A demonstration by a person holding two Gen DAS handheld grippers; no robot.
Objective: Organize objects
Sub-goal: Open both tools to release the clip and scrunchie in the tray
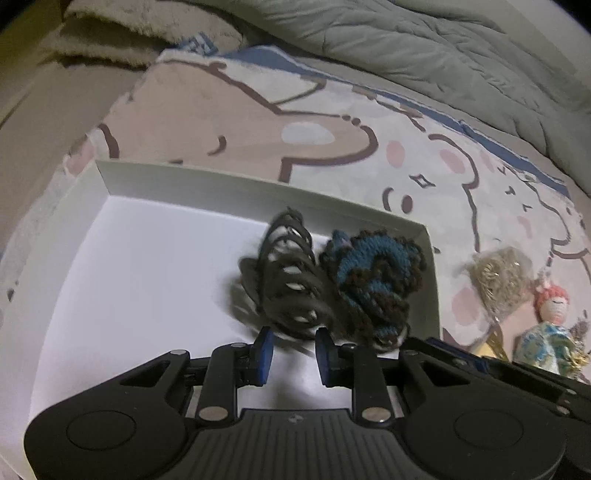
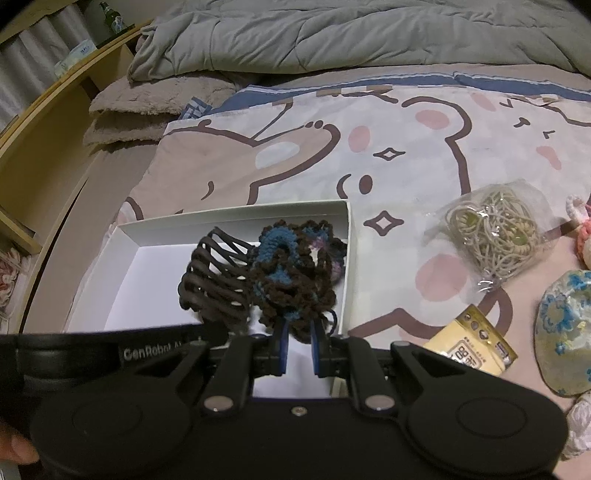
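A white box (image 1: 229, 184) lies on a cartoon-print bedsheet (image 1: 332, 122), with a grey quilt (image 2: 332, 33) bunched beyond it. Inside the box, toward its right side, a dark brown hair claw clip (image 1: 288, 280) rests against a blue and brown crocheted scrunchie (image 1: 373, 280); the two are touching. The left gripper (image 1: 294, 349) sits low over the box floor with its blue-padded fingers spread apart; the clip's near end lies just ahead of the gap, and contact cannot be confirmed because the clip is blurred. The right gripper (image 2: 298, 345) has its fingers slightly parted, with the scrunchie's near edge (image 2: 295, 280) reaching down between the tips; whether the pads grip it cannot be told. On the sheet to the right of the box, well apart from it, lie a clear bag of beige hair ties (image 2: 495, 232), a yellow packet (image 2: 472, 343) and a doll in a blue-patterned dress (image 1: 546, 332).
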